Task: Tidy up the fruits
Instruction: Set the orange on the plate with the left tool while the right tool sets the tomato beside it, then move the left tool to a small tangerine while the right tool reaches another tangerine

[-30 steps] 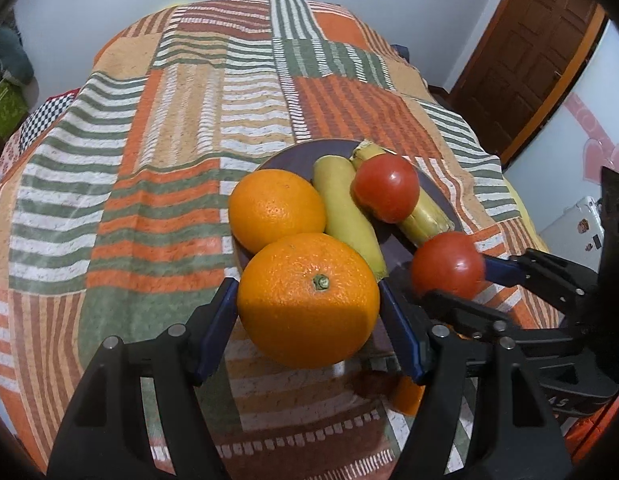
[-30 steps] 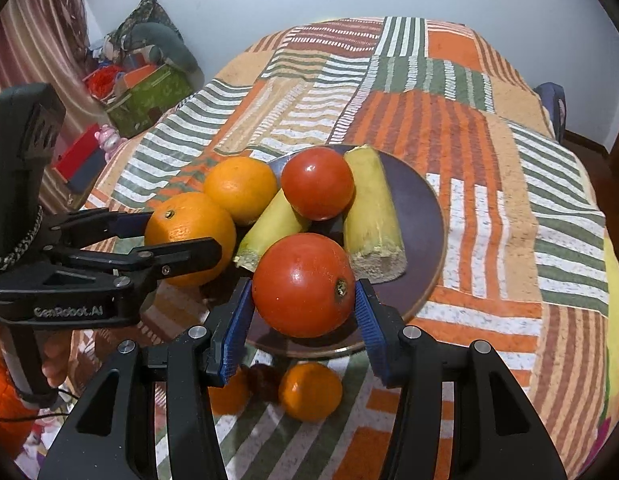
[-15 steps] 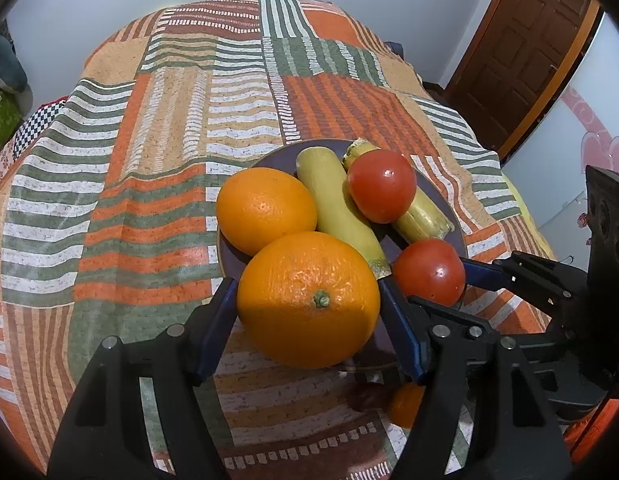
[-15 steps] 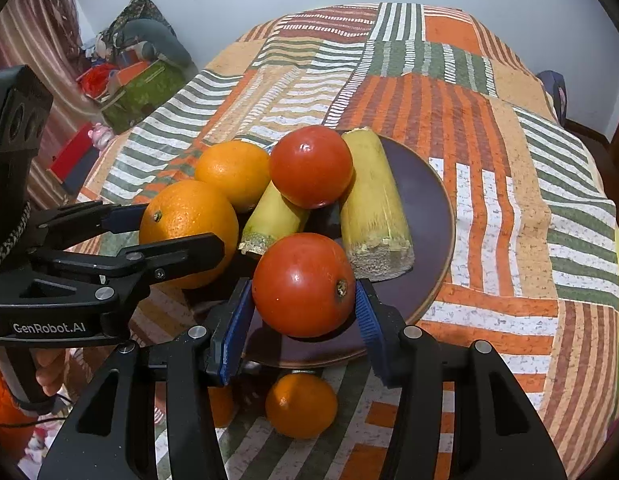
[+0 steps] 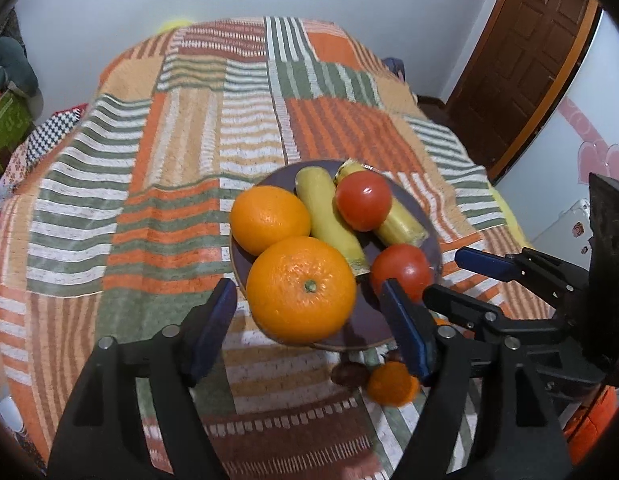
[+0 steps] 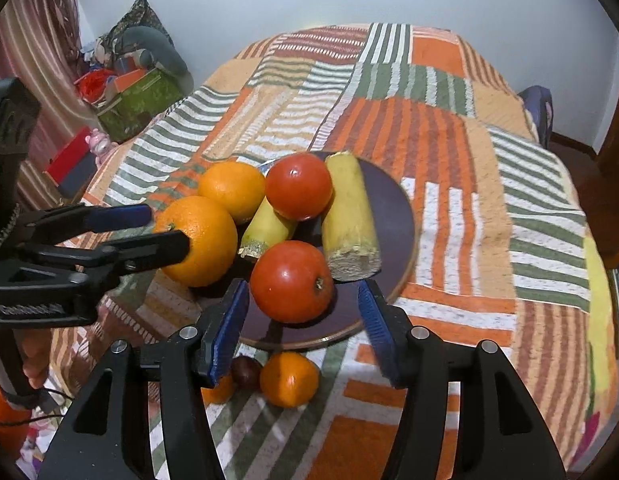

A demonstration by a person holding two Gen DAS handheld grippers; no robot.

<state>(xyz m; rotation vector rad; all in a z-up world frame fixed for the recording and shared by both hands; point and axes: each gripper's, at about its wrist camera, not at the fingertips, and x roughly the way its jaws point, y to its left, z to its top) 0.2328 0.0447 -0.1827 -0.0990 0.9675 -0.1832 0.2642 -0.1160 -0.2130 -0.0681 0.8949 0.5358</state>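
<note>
At lower centre, the left gripper and right gripper both gape, pads clear of the orange and tomato resting on the plate; back straight out, no nudging.

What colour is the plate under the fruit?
Dark purple-brown plate, with a lighter rim edge; clearest in the right wrist view.

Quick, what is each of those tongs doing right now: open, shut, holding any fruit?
Left tongs: open, fingers apart on either side of the big orange, not gripping it.
Right tongs: open, fingers clear of the near tomato on the plate.
</note>
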